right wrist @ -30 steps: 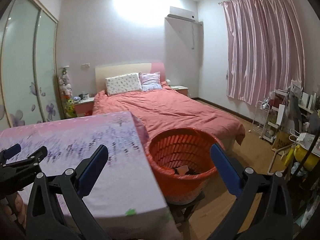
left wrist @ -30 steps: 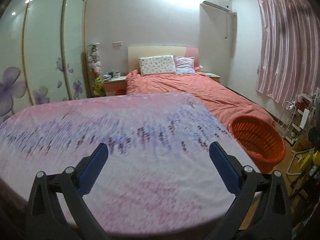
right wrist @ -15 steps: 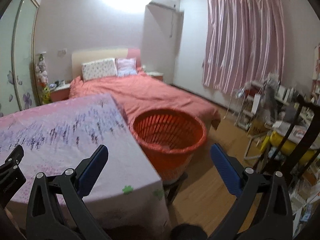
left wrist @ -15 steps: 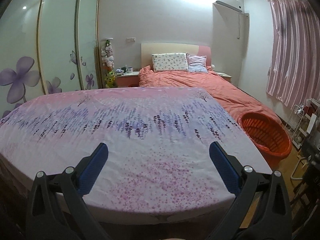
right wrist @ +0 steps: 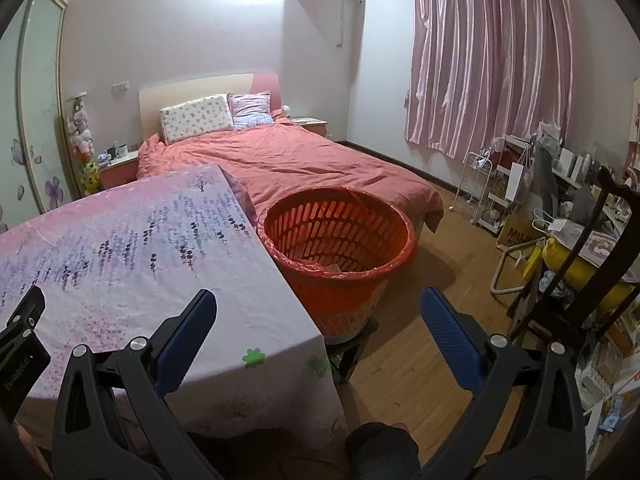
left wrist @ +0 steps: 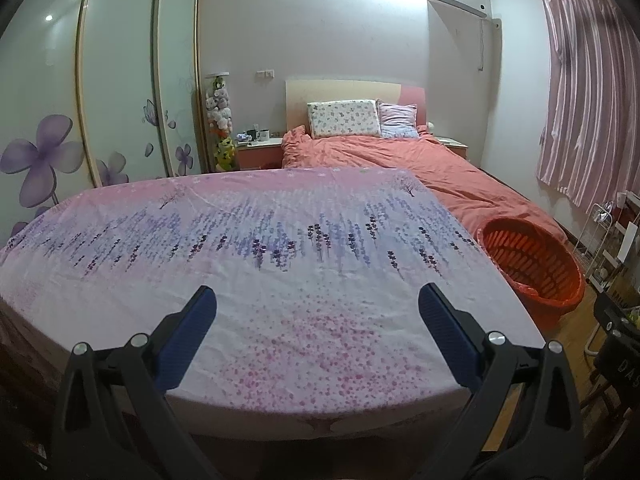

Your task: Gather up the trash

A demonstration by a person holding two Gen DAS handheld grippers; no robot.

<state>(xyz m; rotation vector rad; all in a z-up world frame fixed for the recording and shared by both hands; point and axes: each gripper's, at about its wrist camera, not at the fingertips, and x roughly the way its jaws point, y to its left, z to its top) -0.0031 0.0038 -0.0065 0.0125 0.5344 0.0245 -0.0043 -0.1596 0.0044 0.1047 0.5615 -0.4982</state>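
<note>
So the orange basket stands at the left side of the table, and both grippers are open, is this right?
Not quite: the basket stands at the right side of the table, as the right wrist view shows. Both grippers, left and right, are open.

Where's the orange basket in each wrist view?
Left wrist: orange basket at the right edge, mid-height, just past the right side of the floral-cloth table.
Right wrist: orange basket near centre, against the table's right edge, in front of the bed.
Shared landmark: the flower-print pillow at the headboard.
</note>
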